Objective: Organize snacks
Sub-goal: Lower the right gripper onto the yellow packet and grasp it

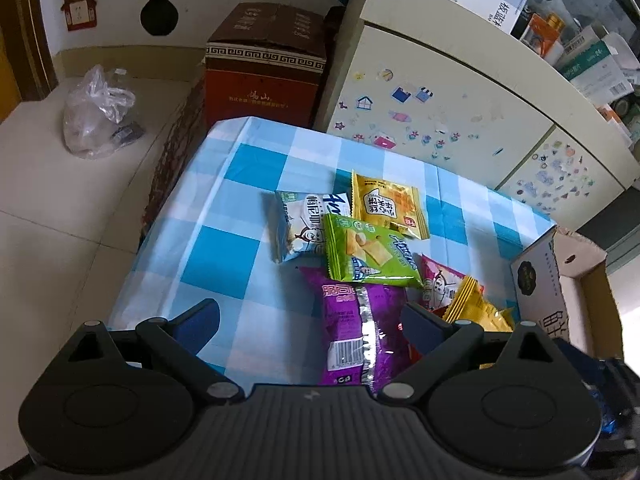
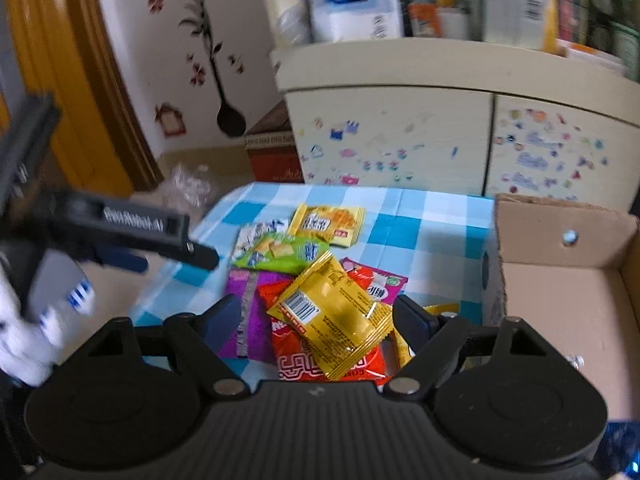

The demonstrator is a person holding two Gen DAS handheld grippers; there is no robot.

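A heap of snack packets lies on the blue-and-white checked tablecloth (image 1: 224, 208). In the left wrist view I see a white-blue packet (image 1: 300, 224), a yellow one (image 1: 384, 204), a green one (image 1: 368, 256), a pink one (image 1: 440, 280) and a purple one (image 1: 360, 332). My left gripper (image 1: 312, 320) hangs open over the purple packet without touching it. In the right wrist view my right gripper (image 2: 320, 320) is open above a yellow packet (image 2: 332, 312), which lies on a red packet (image 2: 320, 360). Its pads do not press on either one. My left gripper (image 2: 168, 256) reaches in from the left.
An open cardboard box (image 2: 560, 300) stands at the table's right edge, right beside the heap. A cream cabinet (image 1: 440, 100) with stickers rises behind the table, with a red carton (image 1: 264, 80) to its left. A plastic bag (image 1: 96, 112) lies on the floor. A gloved hand (image 2: 24, 340) shows at the left.
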